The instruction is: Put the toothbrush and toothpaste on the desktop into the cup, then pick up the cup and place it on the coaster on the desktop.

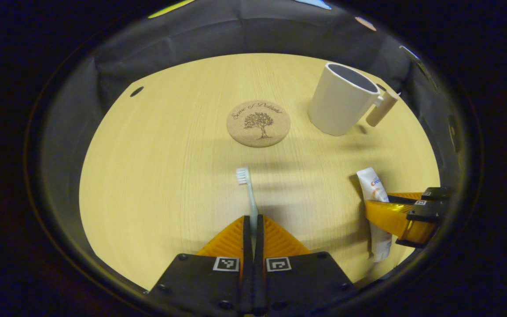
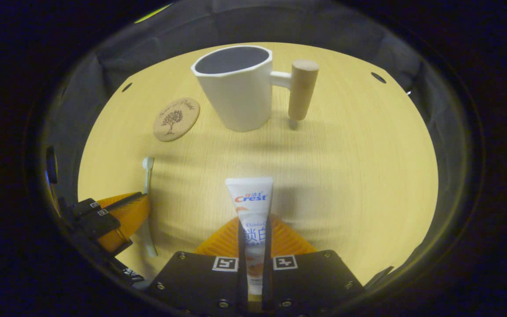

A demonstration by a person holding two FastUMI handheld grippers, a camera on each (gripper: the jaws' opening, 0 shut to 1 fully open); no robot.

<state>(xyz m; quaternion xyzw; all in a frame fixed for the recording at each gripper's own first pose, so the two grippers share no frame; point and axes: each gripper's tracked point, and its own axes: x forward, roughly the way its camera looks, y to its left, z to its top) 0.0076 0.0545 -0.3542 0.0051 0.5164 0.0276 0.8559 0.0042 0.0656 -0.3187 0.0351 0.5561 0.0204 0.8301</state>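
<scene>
Left tongs point(image 1: 253, 220) pinch the pale-blue plastic toothbrush point(image 1: 249, 193) at lower centre; right tongs point(image 2: 254, 229) clamp the white toothpaste tube point(image 2: 251, 211). White wooden-handled cup point(image 2: 236, 88) and round cork coaster point(image 2: 176, 119) sit higher up on the pale wooden worktop point(image 2: 359, 176).

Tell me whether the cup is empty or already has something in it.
Empty as far as visible: the cup stands upright with a bare dark interior, while the toothbrush and toothpaste are each outside it, in a claw.

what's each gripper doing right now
left gripper: shut on the toothbrush
right gripper: shut on the toothpaste
</scene>
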